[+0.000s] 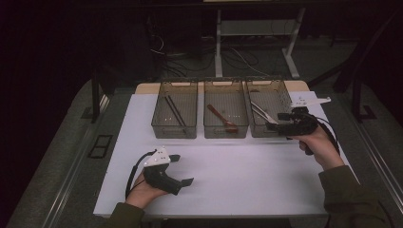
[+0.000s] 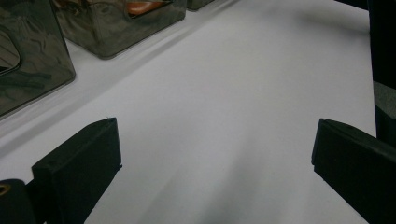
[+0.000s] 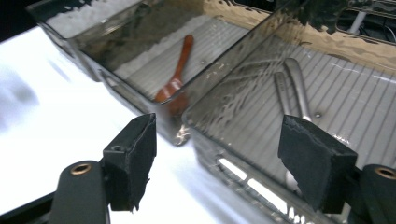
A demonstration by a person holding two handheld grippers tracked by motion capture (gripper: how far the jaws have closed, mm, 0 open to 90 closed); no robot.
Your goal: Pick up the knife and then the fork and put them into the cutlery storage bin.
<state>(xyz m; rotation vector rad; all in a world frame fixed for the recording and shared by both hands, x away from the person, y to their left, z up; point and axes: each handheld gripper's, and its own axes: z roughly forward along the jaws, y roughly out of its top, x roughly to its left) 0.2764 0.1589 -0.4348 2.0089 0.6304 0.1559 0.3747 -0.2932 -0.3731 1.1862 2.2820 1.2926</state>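
Lying in the rightmost of three smoky plastic bins, the metal utensils [image 3: 299,88] rest on the ribbed floor of the right bin [image 1: 285,92]; there look to be two of them side by side, though the wavy wall blurs them and I cannot tell their kind. The right gripper [image 1: 278,121] hangs at that bin's near corner with its jaws spread wide and nothing between them, so this piece seems already dropped off. Next door, the middle bin [image 1: 225,86] holds a wooden spoon [image 3: 176,77], and the left bin [image 1: 175,86] holds dark chopsticks [image 1: 175,110]. The left gripper [image 1: 183,170] rests low over the white table [image 1: 247,175], jaws likewise wide and empty. With no loose cutlery on the table, the sorting looks essentially finished; only drawing the right hand back appears to remain.
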